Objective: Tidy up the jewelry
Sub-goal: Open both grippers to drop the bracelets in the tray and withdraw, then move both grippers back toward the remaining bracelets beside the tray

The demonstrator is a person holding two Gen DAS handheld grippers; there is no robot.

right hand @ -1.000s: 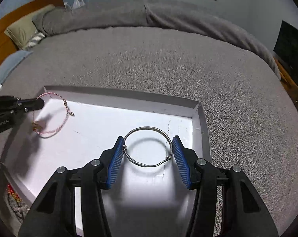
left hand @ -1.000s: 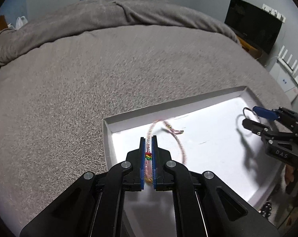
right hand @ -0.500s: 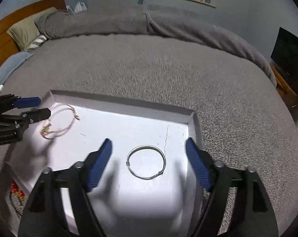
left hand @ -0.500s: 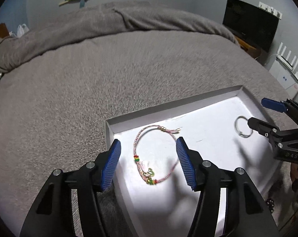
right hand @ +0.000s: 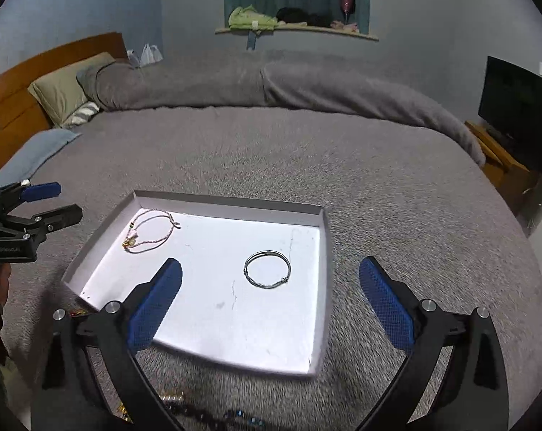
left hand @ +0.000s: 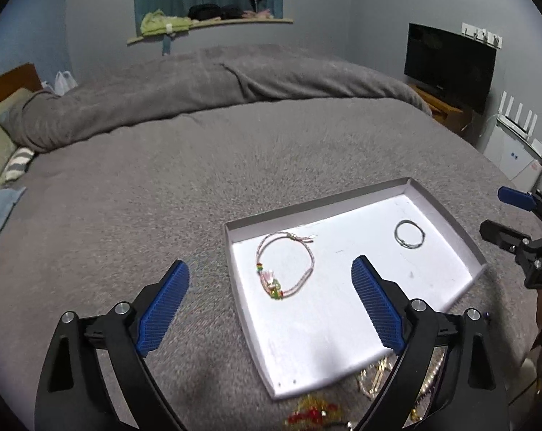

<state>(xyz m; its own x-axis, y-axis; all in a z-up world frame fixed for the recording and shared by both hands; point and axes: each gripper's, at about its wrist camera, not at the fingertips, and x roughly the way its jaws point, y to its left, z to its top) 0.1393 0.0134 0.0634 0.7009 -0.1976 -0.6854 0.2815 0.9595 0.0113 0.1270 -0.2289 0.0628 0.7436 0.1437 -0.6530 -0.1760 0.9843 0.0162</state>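
Observation:
A shallow white tray lies on the grey bed. A pink cord bracelet with coloured beads lies in its left part. A silver wire bangle lies in its right part. My left gripper is open and empty, held back above the tray's near left corner. My right gripper is open and empty, above the tray's near right side. Each gripper shows in the other's view, the right one and the left one.
More jewelry lies on the blanket by the tray's near edge: red and gold beads, gold chains, dark and blue beads. The grey blanket spreads all round. A TV stands at the right.
Both grippers let go of their pieces, opened wide and drew back and up. The pink bracelet and the silver bangle now lie flat in the tray.

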